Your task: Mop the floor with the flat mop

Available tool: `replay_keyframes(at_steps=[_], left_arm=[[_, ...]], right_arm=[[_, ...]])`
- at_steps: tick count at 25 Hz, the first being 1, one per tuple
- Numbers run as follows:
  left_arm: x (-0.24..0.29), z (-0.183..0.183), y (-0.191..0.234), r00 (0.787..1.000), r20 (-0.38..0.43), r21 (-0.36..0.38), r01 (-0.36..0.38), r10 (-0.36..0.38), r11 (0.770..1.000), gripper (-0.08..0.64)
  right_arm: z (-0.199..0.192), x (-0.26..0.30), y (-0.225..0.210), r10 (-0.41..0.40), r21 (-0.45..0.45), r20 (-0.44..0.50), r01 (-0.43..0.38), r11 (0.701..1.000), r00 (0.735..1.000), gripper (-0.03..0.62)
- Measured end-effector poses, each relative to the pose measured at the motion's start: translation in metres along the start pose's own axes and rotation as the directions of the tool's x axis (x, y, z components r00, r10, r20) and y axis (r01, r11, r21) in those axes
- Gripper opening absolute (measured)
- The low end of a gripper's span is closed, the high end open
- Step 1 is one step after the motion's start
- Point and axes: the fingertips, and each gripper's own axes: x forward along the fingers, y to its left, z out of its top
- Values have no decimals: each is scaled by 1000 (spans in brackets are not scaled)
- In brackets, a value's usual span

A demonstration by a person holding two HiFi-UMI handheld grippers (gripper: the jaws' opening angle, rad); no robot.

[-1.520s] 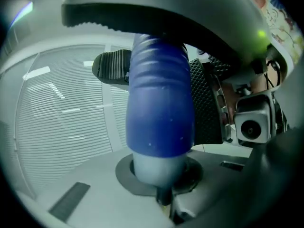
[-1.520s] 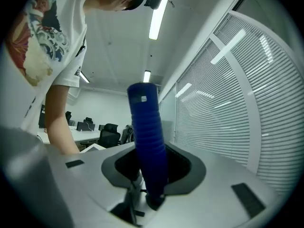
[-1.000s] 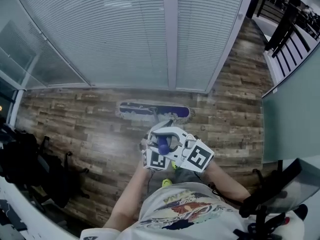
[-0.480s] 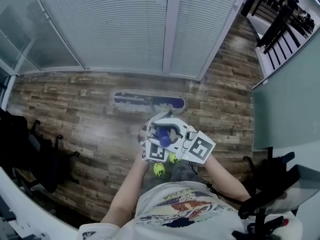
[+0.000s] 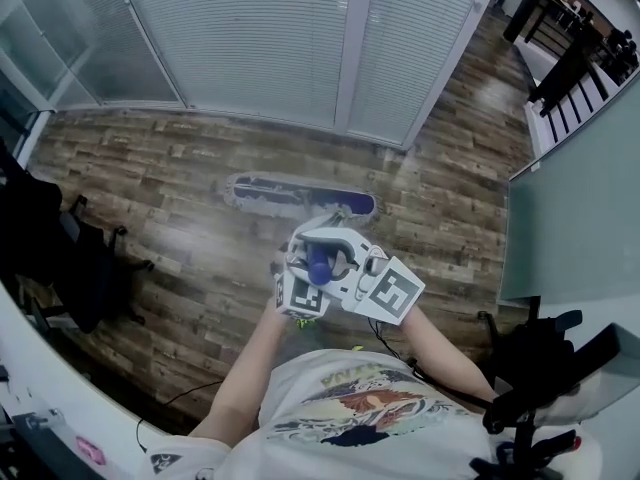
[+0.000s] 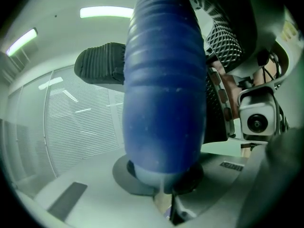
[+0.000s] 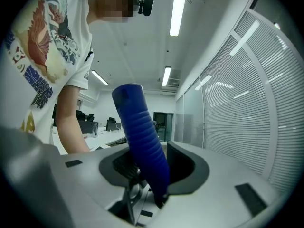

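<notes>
The blue handle grip [image 5: 320,262] is clamped tight by the left gripper [image 5: 298,271]. It is also pinched between the jaws of the right gripper [image 5: 348,260], which have just been opened slightly wider. The flat mop head [image 5: 300,196] is laid on the wooden floor [image 5: 150,168], ahead of the 2 grippers and near the glass wall [image 5: 250,38].

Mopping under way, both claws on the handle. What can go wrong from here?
1. The glass wall stands just beyond the mop head; a long push may knock it.
2. The right claw has just been opening its jaws on the handle; the grip could slip.
3. A cable lies on the floor by the person: trip hazard.
</notes>
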Motion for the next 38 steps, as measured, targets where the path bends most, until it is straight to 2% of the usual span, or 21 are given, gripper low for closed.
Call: replay_keyframes(at_steps=[3,7,10,11,14,15,18,22,25,30,33,36,38], left_arm=[[-17,14,-45,1000,-15,-6,-24,24,1000,12],[-46,36,-114,998,-37,-15,-59,59,998,14],[-71,52,-157,996,-73,-65,-57,52,996,15],[-77,57,-166,997,-74,-78,-38,32,996,24],[-80,80,-181,997,66,-56,41,-37,998,31],[-80,83,-189,994,84,-56,81,-76,995,44],[-84,84,-210,982,85,-58,172,-167,983,59],[-94,81,-242,974,56,-30,222,-220,975,64],[-103,76,-269,966,35,-31,259,-258,965,82],[-115,74,-291,968,29,-67,249,-247,966,100],[-116,75,-289,975,31,-55,220,-219,974,99],[-107,69,-279,980,31,-33,197,-196,980,98],[-100,70,-271,982,41,-18,183,-182,983,81]], right_arm=[[5,-38,37,30,-3,-3,-30,1000,1000,160],[36,-93,91,28,53,142,-36,998,990,161],[47,-128,129,67,64,161,-78,995,985,161],[49,-136,137,82,65,163,-93,993,983,160],[51,-153,151,125,45,166,-134,990,978,160],[50,-158,154,139,35,158,-147,989,978,160],[44,-170,163,167,20,132,-171,985,977,160],[36,-189,189,217,-29,116,-215,976,969,160],[27,-204,211,228,-14,110,-228,974,967,166],[6,-222,237,261,-21,-21,-261,965,965,170],[21,-220,235,233,8,81,-234,972,969,170],[12,-214,223,230,3,81,-231,973,970,170],[25,-209,210,199,28,165,-207,978,966,169]])
